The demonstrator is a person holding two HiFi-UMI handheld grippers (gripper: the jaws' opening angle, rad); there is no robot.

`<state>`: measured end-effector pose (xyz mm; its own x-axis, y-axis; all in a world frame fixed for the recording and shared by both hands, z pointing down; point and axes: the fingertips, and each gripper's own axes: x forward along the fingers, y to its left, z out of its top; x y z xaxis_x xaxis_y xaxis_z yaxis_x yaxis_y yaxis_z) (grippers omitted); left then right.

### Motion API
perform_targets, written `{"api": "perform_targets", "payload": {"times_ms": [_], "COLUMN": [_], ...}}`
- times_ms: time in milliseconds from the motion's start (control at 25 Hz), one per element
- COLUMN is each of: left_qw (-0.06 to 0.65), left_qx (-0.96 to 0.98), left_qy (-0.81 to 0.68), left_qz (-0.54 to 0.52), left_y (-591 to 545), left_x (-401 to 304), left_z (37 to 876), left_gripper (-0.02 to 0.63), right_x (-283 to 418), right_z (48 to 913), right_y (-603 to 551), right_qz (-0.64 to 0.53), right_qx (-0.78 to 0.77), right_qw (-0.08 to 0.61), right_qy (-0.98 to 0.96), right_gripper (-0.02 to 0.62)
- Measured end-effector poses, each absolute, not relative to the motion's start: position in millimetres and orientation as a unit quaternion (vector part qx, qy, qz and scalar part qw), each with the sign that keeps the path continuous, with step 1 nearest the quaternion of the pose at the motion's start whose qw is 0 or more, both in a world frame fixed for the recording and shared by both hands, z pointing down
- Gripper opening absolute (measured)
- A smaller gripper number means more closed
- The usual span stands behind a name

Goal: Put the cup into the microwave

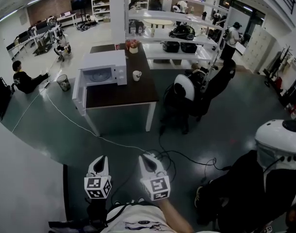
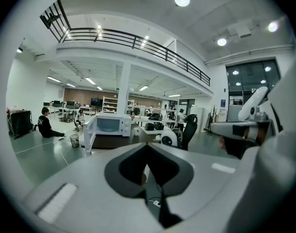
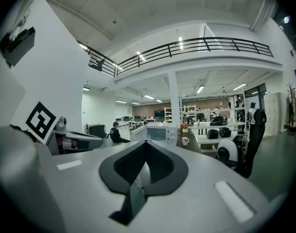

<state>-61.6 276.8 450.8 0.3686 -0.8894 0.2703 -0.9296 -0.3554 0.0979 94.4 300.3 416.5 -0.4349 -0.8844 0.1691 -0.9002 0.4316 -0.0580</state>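
Cup (image 1: pixel 136 75) stands on desk (image 1: pixel 133 95) just right of open microwave (image 1: pixel 103 71), far from left gripper (image 1: pixel 100 162) and right gripper (image 1: pixel 148 162), fingers pinched together, empty; arriving unopened could topple it, and floor cable (image 1: pixel 84 128) could trip.

We are in a big lab hall. We see long white shelves (image 1: pixel 157 51) full of gear, desks with screens (image 1: pixel 41 30), a shiny grey floor (image 1: pixel 113 144) and a balcony railing (image 2: pixel 138 39) up high.
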Motion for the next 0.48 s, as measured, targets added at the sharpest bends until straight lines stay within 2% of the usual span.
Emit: {"api": "perform_targets", "payload": {"times_ms": [480], "left_qw": [0.131], "left_qx": [0.82], "left_qy": [-0.545], "left_qz": [0.118], "left_y": [274], "left_x": [-37], "left_z": [468], "left_gripper": [-0.001], "right_x": [93], "right_z": [429], "right_y": [293], "right_qz": [0.104], "right_qx": [0.497], "right_qw": [0.064], "right_qy": [-0.859], "right_gripper": [0.0]}}
